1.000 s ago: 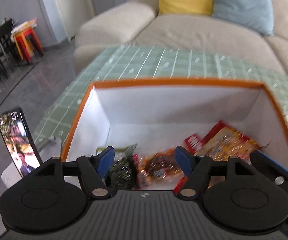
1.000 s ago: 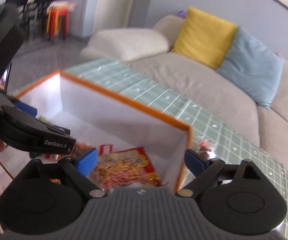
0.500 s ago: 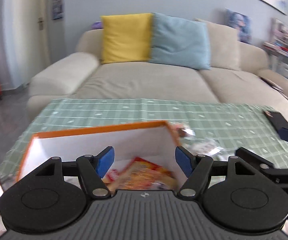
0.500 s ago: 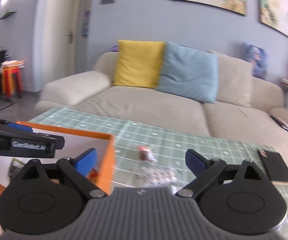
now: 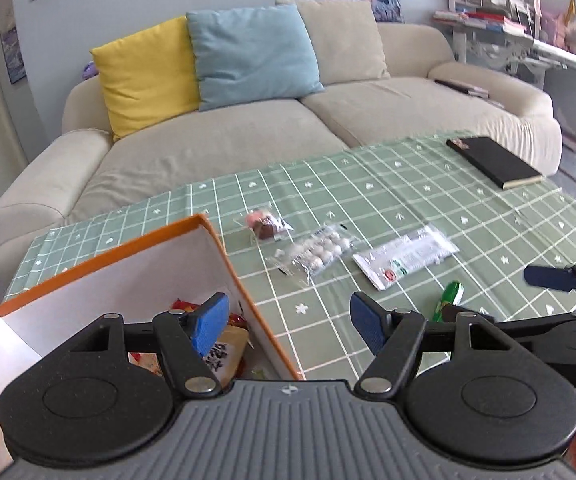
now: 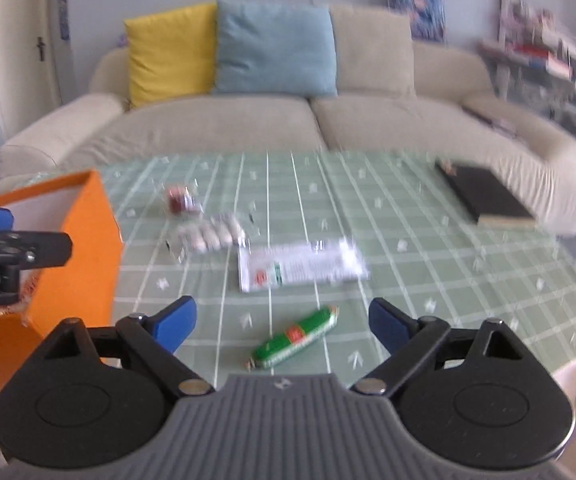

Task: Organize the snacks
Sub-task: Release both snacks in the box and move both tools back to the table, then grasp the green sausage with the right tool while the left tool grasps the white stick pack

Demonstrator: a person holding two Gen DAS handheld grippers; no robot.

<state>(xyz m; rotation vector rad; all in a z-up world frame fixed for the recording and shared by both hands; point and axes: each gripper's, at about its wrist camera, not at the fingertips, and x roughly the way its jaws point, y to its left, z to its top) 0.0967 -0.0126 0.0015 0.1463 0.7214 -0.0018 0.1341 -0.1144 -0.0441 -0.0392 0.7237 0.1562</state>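
The right gripper [image 6: 281,322] points down at the table, its blue-padded jaws spread wide but closing slightly, gripping nothing; a green sausage-shaped snack [image 6: 294,338] with a red label lies on the cloth between and just beyond its fingertips. The left gripper [image 5: 288,326] also has its jaws spread wide and empty, hovering over the right wall of an orange box [image 5: 99,256] with a white interior that stands at the table's left end and holds several snack packets [image 5: 227,344]. Past the sausage lies a flat white packet [image 6: 302,266], then a clear bag of pale round sweets [image 6: 211,236], then a small pink and brown wrapped treat [image 6: 179,200]. All rest on the green checked tablecloth [image 6: 428,240]. A black notebook [image 6: 486,196] sits near the far right corner.
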